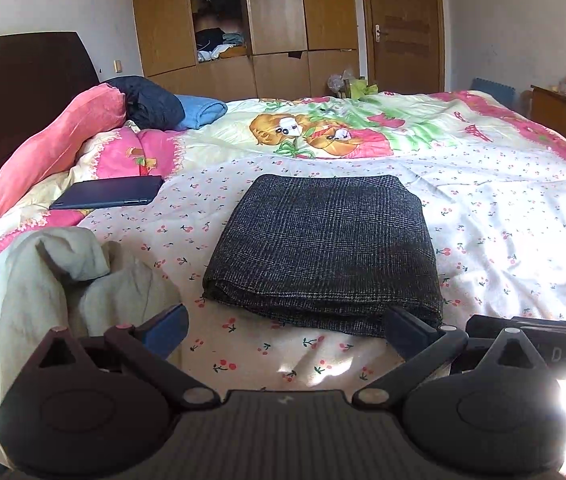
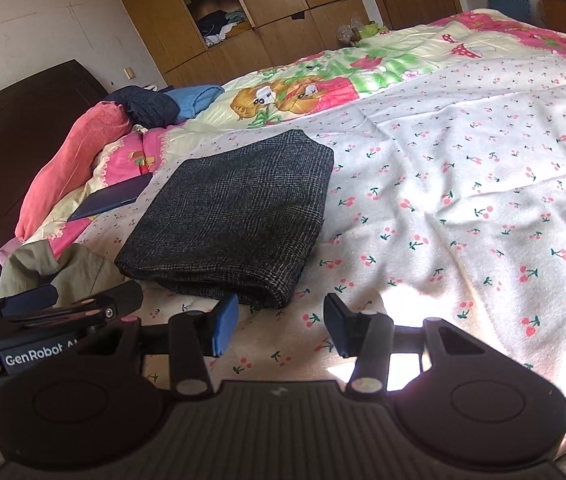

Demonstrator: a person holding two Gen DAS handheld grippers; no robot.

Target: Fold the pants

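Left wrist view: the dark checked pants (image 1: 323, 252) are seen folded flat on the cherry bedspread (image 1: 503, 220). The left gripper (image 1: 287, 330) and right gripper (image 2: 281, 324) are spread, nothing pinched.

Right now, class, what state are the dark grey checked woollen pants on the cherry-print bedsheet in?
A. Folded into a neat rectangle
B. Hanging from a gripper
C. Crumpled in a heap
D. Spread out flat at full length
A: the dark grey checked woollen pants lie as a layered rectangle on the cherry-print bedsheet, untouched by either gripper.

"GenRobot" — white lettering on the left tongs' (image 2: 31, 304) black body, letters "DAS" — right tongs' casing (image 1: 543, 344)
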